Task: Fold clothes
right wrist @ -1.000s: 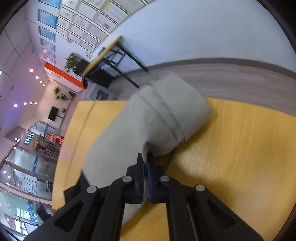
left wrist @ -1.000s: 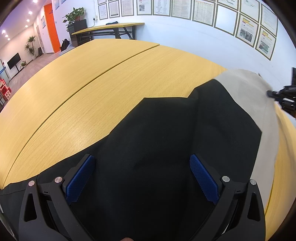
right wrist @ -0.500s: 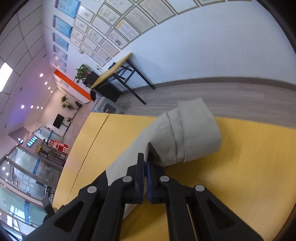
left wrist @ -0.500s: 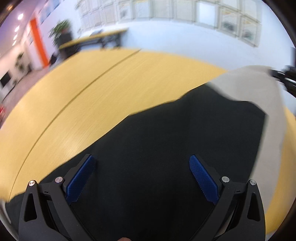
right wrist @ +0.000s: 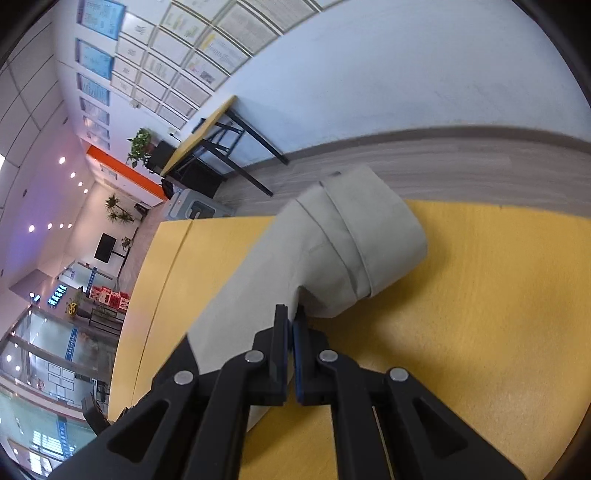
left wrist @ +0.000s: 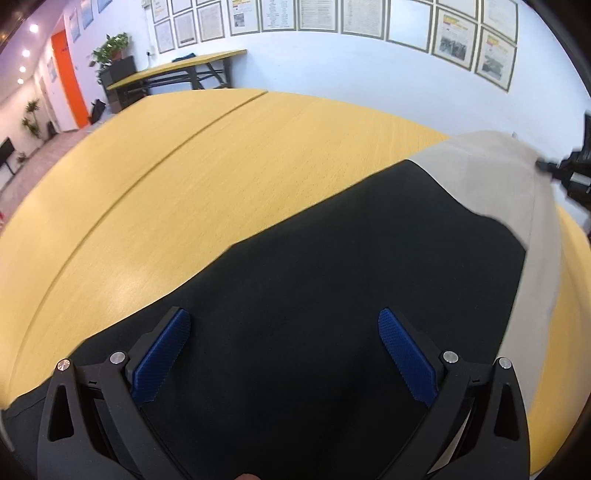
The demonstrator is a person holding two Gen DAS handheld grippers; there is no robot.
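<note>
On the yellow table (left wrist: 229, 155) lies a garment with a black body (left wrist: 332, 295) and a beige sleeve (right wrist: 332, 243). In the left wrist view, the left gripper (left wrist: 284, 343) hangs over the black cloth with its blue pads (left wrist: 162, 350) wide apart and nothing between them; the cloth spreads from the lower edge of the frame up toward the far right, where it meets the beige part (left wrist: 498, 184). At the right edge of that view the dark tip of the right gripper (left wrist: 565, 170) shows at the end of the sleeve. In the right wrist view, the right gripper (right wrist: 290, 328) has its fingers pressed together on an edge of the sleeve, just short of the cuff (right wrist: 373, 229). The cuff end is bent over and lifted, and its hem lines show as parallel seams. The table seam (left wrist: 147, 177) runs off toward a second table (left wrist: 177, 70) by the wall, beside a potted plant (left wrist: 110, 48). Framed papers (left wrist: 369, 18) line the wall.
</note>
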